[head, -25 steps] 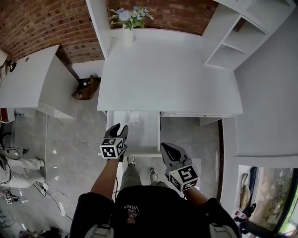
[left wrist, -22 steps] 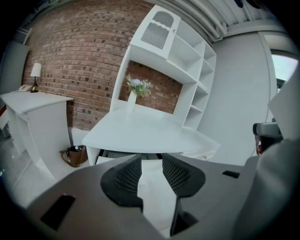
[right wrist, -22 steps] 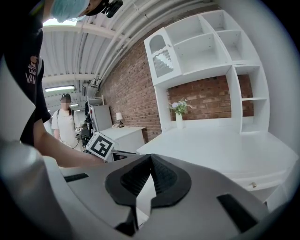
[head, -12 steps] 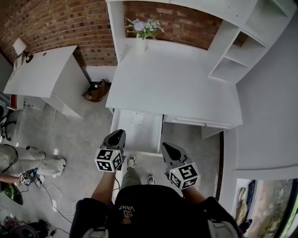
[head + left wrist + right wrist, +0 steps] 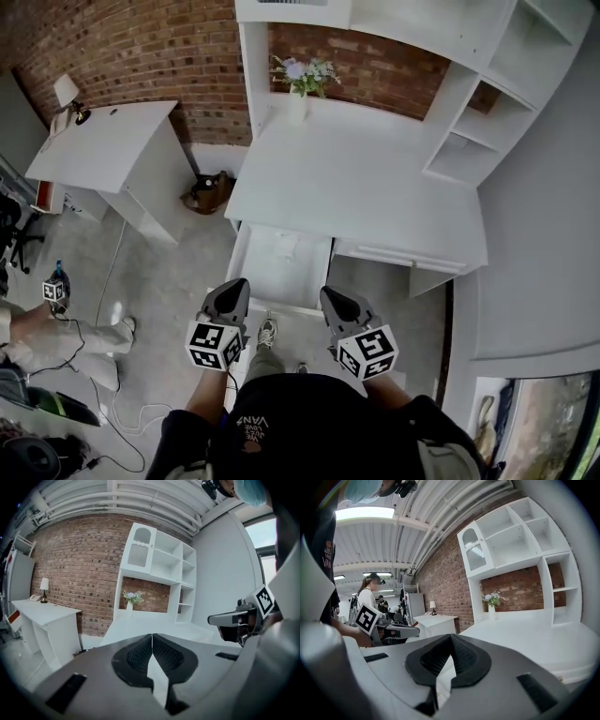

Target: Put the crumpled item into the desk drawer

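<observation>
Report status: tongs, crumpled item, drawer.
Left tongs shut, empty; right tongs shut, empty. Crumpled item looks to lie at the back of the open drawer, white on white, hard to confirm. Nothing blocks the drawer front.

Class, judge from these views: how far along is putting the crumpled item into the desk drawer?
Done, seemingly: a faint pale lump, probably the crumpled item, lies in the open white desk drawer. In hand: nothing; the left claw and right claw are both shut and empty, held in front of the drawer. Left: possibly pushing the drawer closed.
</observation>
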